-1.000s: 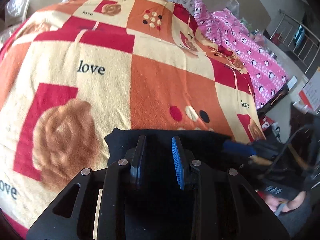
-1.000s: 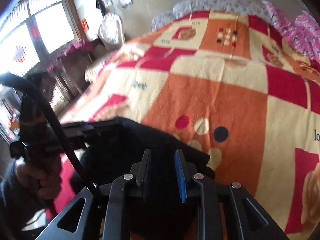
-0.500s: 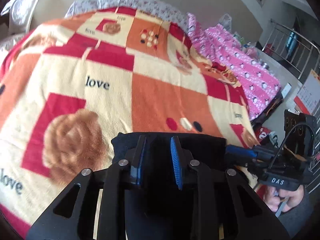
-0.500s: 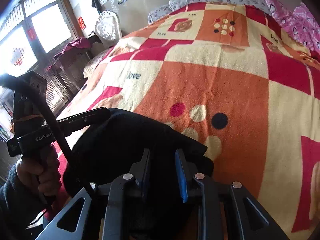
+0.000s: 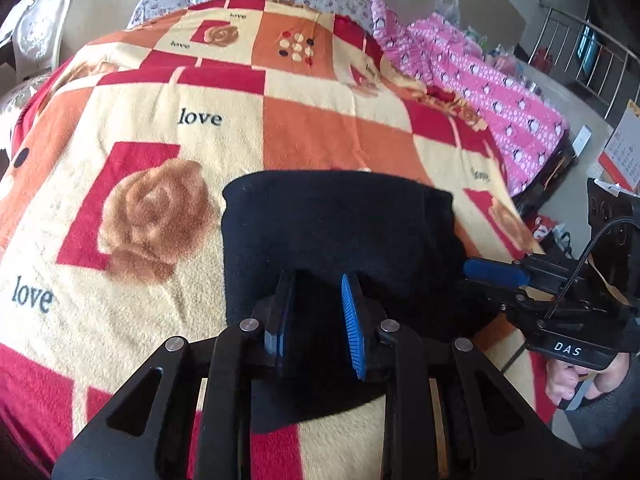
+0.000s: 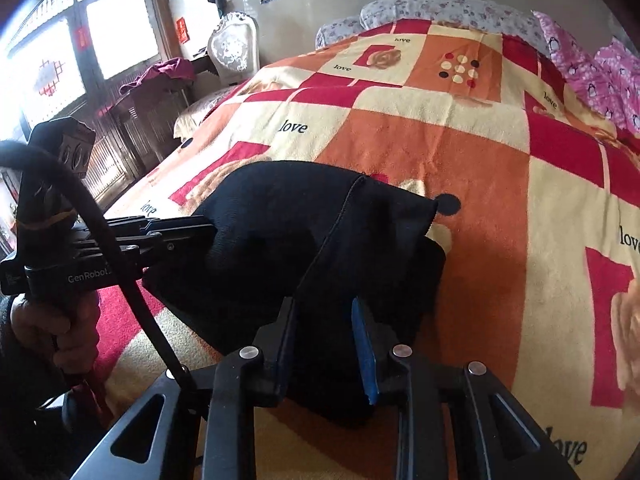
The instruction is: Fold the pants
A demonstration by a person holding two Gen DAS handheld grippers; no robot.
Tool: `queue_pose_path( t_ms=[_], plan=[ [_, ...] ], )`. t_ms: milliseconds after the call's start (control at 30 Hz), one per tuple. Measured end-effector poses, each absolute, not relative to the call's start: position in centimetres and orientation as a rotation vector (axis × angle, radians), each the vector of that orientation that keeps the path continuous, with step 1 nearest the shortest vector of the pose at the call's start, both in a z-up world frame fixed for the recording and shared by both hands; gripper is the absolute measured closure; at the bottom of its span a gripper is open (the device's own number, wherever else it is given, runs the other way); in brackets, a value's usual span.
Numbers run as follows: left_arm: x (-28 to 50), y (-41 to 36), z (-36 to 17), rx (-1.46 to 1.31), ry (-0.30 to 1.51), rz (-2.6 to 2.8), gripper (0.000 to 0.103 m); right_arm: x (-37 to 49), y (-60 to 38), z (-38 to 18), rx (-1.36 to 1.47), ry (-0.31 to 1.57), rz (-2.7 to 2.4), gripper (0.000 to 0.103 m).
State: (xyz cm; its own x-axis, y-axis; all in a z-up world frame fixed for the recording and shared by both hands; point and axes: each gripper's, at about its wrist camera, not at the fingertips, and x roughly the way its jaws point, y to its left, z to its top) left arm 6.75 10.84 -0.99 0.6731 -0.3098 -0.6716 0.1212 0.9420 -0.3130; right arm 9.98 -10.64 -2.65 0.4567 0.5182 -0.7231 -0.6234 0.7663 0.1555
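With the left gripper [image 5: 316, 312] and right gripper [image 6: 324, 336] both clamped on the black pants [image 5: 340, 224], the near edge should be carried evenly toward the far fold on the blanket [image 5: 320, 136].

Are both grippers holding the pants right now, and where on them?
Yes. The left gripper and right gripper each pinch the near edge of the folded black pants, one at each near corner, on the blanket.

pants [image 5: 336, 224]: black knit cloth, matt;
blanket [image 5: 328, 140]: fuzzy fleece, rough nap;
left gripper [image 5: 316, 312]: matt black plastic, ribbed blue pads
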Motion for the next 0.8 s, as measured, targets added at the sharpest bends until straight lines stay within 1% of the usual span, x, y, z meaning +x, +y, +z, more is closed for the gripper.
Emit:
queue_pose_path(
  t_ms=[67,133,167,233,333,400,433,467,500,533,567,700,767,800],
  plan=[
    [5.4,10.8,-0.5,-0.263,0.769,-0.278,0.080,8.9,-10.7,-1.4,-0.147,0.806,0.690,0.078],
    [5.1,10.1,-1.4,-0.241,0.804,-0.308,0.080,7.8,-10.9,-1.1,-0.142,0.780,0.697,0.078],
    [5.2,9.7,-2.2,-0.222,0.815,-0.303,0.078,7.6,-10.6,-1.7,-0.164,0.803,0.692,0.077],
    [5.2,9.9,-2.5,-0.236,0.791,-0.313,0.078,7.8,-10.5,-3.2,-0.171,0.818,0.685,0.076],
    [5.7,11.0,-1.8,-0.314,0.826,-0.329,0.078,8.6,-11.4,-3.0,-0.081,0.841,0.696,0.076],
    [5.3,12.2,-0.4,-0.335,0.783,-0.298,0.078,9.0,-12.6,-2.1,0.008,0.869,0.700,0.076],
    [5.1,13.2,0.2,-0.355,0.748,-0.287,0.078,9.0,-13.5,-1.7,0.065,0.863,0.698,0.075],
    [5.1,14.1,0.4,-0.377,0.729,-0.285,0.074,9.1,-15.0,-1.4,0.156,0.849,0.690,0.071],
    [5.5,15.1,0.2,-0.411,0.733,-0.272,0.053,9.3,-16.2,-1.4,0.230,0.840,0.673,0.053],
    [6.1,16.1,-0.4,-0.464,0.757,-0.245,0.041,9.6,-17.2,-1.6,0.288,0.837,0.642,0.037],
    [6.6,16.9,-1.0,-0.523,0.778,-0.234,0.029,10.2,-18.3,-2.2,0.352,0.842,0.598,0.034],
    [9.0,17.8,-4.5,-0.751,0.908,-0.304,0.029,12.5,-18.6,-5.1,0.505,0.989,0.621,0.034],
    [9.5,17.4,-4.9,-0.783,0.890,-0.344,0.028,13.4,-17.9,-6.3,0.564,1.041,0.634,0.034],
    [9.8,17.0,-5.0,-0.777,0.893,-0.363,0.027,13.7,-17.6,-6.3,0.580,1.022,0.645,0.033]
  ],
)
